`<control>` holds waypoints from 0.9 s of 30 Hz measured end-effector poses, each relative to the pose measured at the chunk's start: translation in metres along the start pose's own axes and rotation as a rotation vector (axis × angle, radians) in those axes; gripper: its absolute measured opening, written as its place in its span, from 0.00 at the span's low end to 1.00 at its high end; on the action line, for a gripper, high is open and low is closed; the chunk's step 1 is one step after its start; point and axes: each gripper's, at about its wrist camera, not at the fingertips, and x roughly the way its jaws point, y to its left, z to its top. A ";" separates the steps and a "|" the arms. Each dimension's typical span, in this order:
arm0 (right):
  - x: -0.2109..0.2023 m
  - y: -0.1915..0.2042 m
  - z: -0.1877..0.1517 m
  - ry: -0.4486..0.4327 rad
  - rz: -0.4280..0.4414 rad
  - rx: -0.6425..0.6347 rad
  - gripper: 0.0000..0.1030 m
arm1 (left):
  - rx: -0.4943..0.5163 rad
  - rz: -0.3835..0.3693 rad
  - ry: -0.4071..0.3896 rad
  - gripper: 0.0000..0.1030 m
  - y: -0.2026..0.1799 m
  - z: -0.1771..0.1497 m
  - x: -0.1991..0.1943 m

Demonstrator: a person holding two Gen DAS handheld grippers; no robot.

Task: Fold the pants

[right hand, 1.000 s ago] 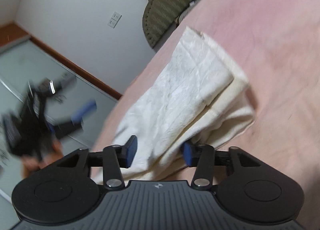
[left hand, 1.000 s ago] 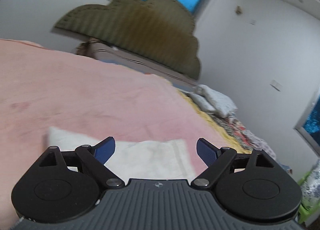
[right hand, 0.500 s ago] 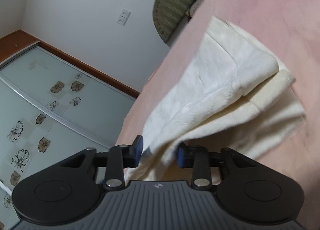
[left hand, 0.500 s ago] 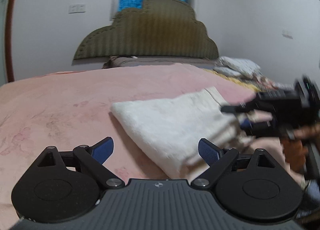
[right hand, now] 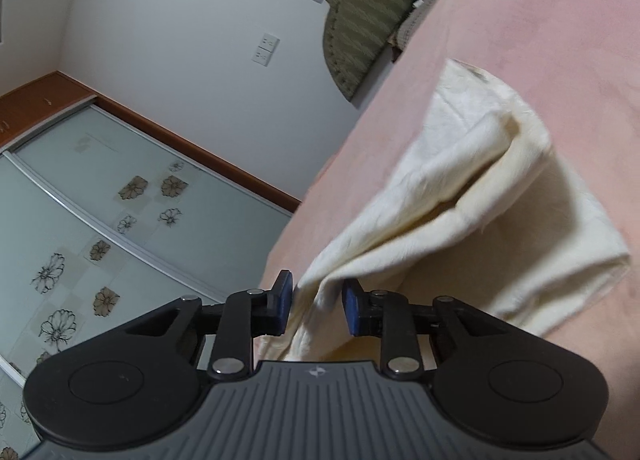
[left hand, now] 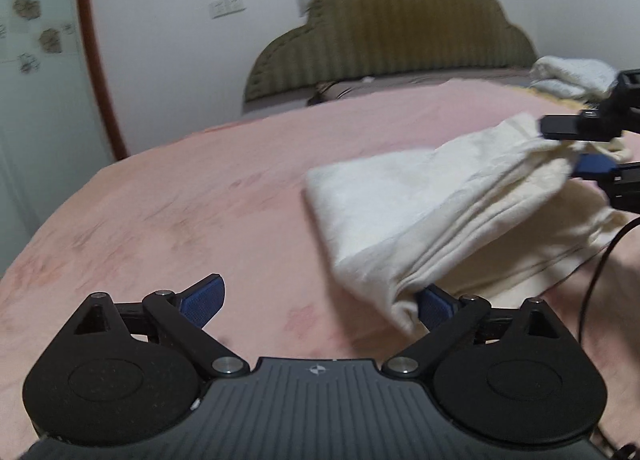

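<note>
The cream pants (left hand: pixel 432 211) lie folded on the pink bed cover (left hand: pixel 200 195), one end lifted. My left gripper (left hand: pixel 320 300) is open wide; its right finger (left hand: pixel 434 306) touches the near corner of the pants. My right gripper (right hand: pixel 316 306) is shut on a bunched edge of the pants (right hand: pixel 452 195) and holds it above the bed. It also shows in the left wrist view (left hand: pixel 584 147) at the far right, gripping the raised end.
An olive padded headboard (left hand: pixel 392 27) stands at the far end of the bed. Pillows (left hand: pixel 568 71) lie at the far right. A wardrobe with flowered glass doors (right hand: pixel 100 219) runs along the left side. A black cable (left hand: pixel 596 272) hangs at the right.
My right gripper has closed tighter on the pants edge and lifted it. My left gripper swung left and down until its right finger met the pants' near corner.
</note>
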 end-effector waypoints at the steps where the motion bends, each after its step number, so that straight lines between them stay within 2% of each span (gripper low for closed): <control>1: -0.001 -0.003 -0.002 0.004 -0.017 0.002 0.25 | -0.020 -0.004 0.030 0.94 0.006 -0.003 0.001; 4: -0.001 -0.019 -0.011 0.040 -0.062 0.035 0.24 | -0.080 -0.043 0.112 0.94 0.017 -0.010 0.010; 8: -0.005 -0.032 -0.018 0.060 -0.113 0.068 0.24 | -0.015 -0.021 0.094 0.94 0.013 -0.009 0.007; 12: -0.017 -0.033 -0.014 0.068 -0.126 0.065 0.24 | -0.066 -0.093 0.115 0.95 0.028 -0.005 0.008; 15: -0.032 -0.026 -0.012 0.078 -0.173 -0.008 0.24 | -0.074 -0.135 0.119 0.94 0.039 -0.004 -0.004; 18: -0.050 -0.011 -0.011 0.085 -0.254 -0.131 0.24 | -0.045 -0.143 0.065 0.94 0.044 0.000 -0.019; 21: -0.065 0.020 -0.012 0.049 -0.372 -0.345 0.24 | -0.047 -0.165 -0.022 0.94 0.048 0.014 -0.033; 23: -0.066 0.045 -0.012 -0.004 -0.423 -0.513 0.24 | -0.077 -0.212 -0.076 0.96 0.048 0.028 -0.032; 25: -0.055 0.063 -0.013 -0.031 -0.444 -0.674 0.24 | -0.119 -0.277 -0.087 0.97 0.041 0.044 -0.019; 27: -0.036 0.070 -0.011 -0.034 -0.460 -0.764 0.24 | -0.163 -0.358 -0.092 0.97 0.029 0.054 -0.003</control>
